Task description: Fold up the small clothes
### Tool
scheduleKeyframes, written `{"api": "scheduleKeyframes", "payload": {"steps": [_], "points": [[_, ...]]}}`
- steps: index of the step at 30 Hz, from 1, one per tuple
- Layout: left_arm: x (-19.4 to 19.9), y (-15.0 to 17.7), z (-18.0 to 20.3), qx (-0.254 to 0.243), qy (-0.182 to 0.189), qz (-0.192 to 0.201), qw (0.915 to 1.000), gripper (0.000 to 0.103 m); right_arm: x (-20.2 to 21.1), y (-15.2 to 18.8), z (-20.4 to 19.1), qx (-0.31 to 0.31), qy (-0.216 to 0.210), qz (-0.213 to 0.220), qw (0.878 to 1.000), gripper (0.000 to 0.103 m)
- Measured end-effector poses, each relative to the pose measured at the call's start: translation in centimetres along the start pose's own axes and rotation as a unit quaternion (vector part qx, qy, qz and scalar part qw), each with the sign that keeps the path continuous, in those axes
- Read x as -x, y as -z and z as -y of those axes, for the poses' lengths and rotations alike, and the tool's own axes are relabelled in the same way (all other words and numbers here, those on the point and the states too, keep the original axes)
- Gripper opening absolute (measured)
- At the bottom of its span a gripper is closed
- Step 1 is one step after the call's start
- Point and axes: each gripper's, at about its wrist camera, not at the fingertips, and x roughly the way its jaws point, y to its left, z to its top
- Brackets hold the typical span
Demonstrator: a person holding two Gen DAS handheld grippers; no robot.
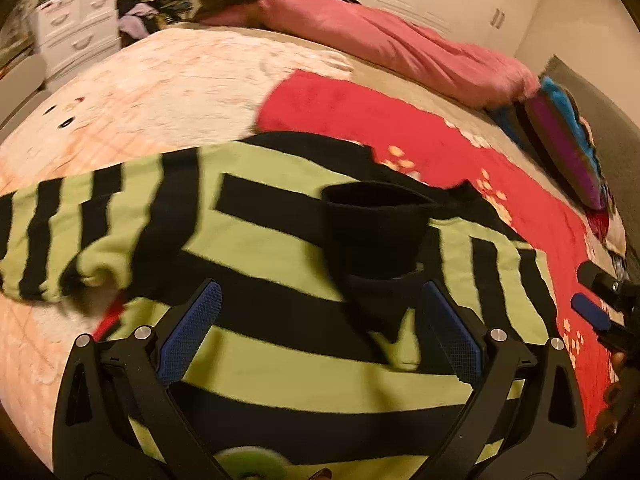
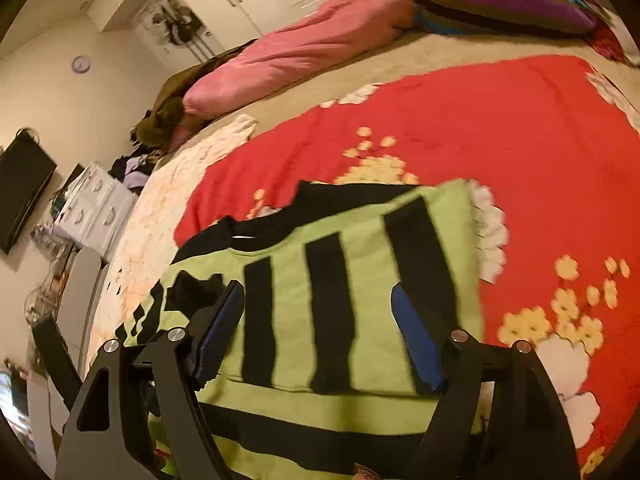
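A small green sweater with black stripes point(image 1: 256, 236) lies spread on the bed. Its right sleeve is folded in over the body, the black cuff point(image 1: 372, 224) on top. Its left sleeve point(image 1: 60, 236) stretches out to the left. My left gripper point(image 1: 320, 332) hovers open over the sweater's lower body, holding nothing. In the right wrist view the sweater point(image 2: 352, 292) shows the folded sleeve across its chest and the black collar point(image 2: 256, 236). My right gripper point(image 2: 320, 340) is open above it, empty. It also shows at the right edge of the left wrist view point(image 1: 600, 312).
The sweater lies on a red flowered blanket point(image 2: 460, 120) and a pale pink blanket point(image 1: 160, 96). A pink duvet point(image 1: 380, 36) and a striped pillow point(image 1: 568, 148) lie at the far side. White drawers point(image 1: 76, 28) and a clothes pile point(image 1: 140, 16) stand beyond the bed.
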Motion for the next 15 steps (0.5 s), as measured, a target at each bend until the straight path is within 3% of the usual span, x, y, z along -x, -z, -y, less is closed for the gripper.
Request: {"api": "scheduleKeyframes", "payload": {"steps": [5, 7, 8, 12, 15], "points": [[-2.3, -1.1, 3.8, -0.026, -0.036, -0.034, 0.9985, 0.094, 1.2, 0.8, 2.7, -0.006, 0.032, 0.008, 0.999, 0.075], [-4.6, -2.2, 4.2, -0.008, -0.073, -0.065, 0.9952, 0.094, 1.5, 0.9, 3.5, -0.011, 0.039, 0.008, 0.999, 0.077], [-5.5, -2.6, 4.1, 0.006, -0.074, -0.078, 0.9942, 0.094, 1.5, 1.0, 3.9, -0.015, 0.043, 0.008, 0.999, 0.082], [-7.7, -2.4, 3.3, 0.03, -0.05, -0.083, 0.9948, 0.094, 1.4, 1.1, 4.6, -0.027, 0.044, 0.003, 0.999, 0.083], [-7.6, -1.2, 2.0, 0.022, 0.0, -0.047, 0.9986, 0.094, 1.0, 1.2, 4.3, -0.017, 0.05, 0.001, 0.999, 0.083]]}}
